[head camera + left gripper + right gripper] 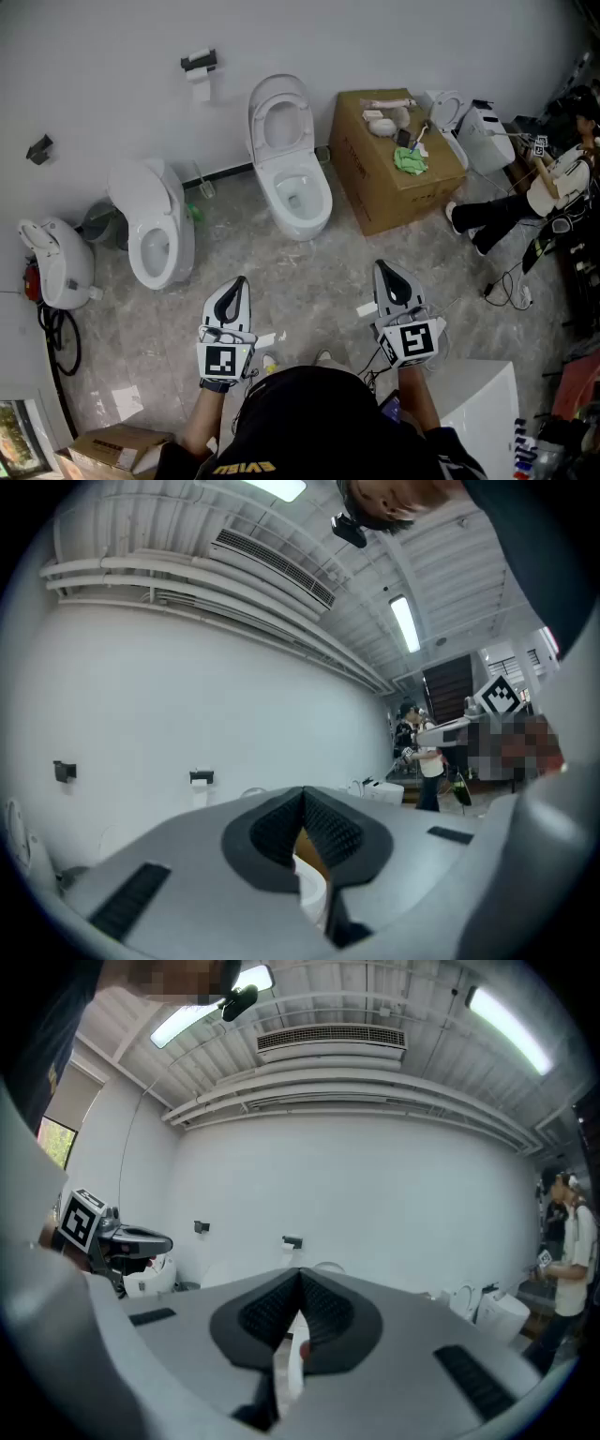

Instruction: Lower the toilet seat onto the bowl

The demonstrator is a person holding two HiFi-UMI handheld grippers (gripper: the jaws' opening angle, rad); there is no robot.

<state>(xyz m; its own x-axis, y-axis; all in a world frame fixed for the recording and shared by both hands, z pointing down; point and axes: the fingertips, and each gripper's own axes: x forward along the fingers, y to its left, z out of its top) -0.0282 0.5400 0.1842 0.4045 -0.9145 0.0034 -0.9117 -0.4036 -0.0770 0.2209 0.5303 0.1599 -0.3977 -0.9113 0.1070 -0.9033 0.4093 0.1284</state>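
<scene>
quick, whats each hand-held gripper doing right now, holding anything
left hand-held gripper: closed, holding nothing
right hand-held gripper: closed, holding nothing

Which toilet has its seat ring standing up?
The middle toilet, just left of the cardboard box: its seat stands upright, the ring's hole showing. The left toilet shows only a solid lid.
</scene>
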